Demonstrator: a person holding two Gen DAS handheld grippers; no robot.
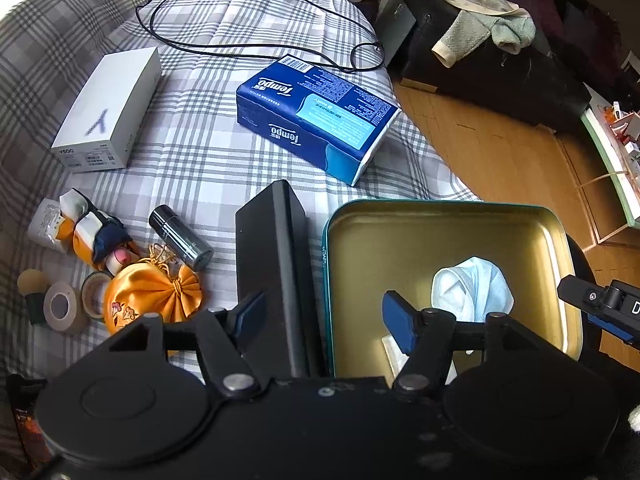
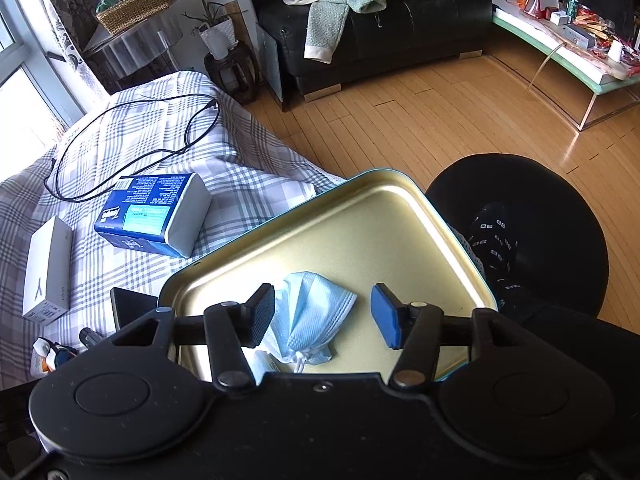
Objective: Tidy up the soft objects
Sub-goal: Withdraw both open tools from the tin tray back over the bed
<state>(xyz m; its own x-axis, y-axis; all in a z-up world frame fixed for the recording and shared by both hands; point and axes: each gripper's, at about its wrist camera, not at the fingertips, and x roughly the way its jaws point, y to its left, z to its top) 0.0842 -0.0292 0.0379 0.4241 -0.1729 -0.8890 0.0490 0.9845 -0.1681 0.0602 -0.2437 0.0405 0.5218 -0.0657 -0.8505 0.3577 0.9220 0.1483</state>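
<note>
A teal tin with a gold inside [image 1: 448, 240] [image 2: 360, 224] sits at the edge of the plaid bed. A crumpled light-blue face mask [image 1: 474, 290] [image 2: 310, 314] lies in it near its front wall. My left gripper [image 1: 326, 318] is open and empty, above the tin's left rim and a black box [image 1: 276, 264]. My right gripper [image 2: 324, 314] is open just above the mask, which lies between its fingers. An orange satin pouch [image 1: 154, 294] and a small soft doll [image 1: 98, 236] lie on the bed to the left.
On the plaid cover lie a blue Tempo tissue pack [image 1: 316, 116] [image 2: 154, 214], a white box [image 1: 108, 110] [image 2: 48, 268], a black cable [image 1: 256, 20], a metal cylinder [image 1: 182, 238] and tape rolls [image 1: 66, 306]. A black round stool [image 2: 532, 232] stands right of the tin. Wooden floor and a black sofa lie beyond.
</note>
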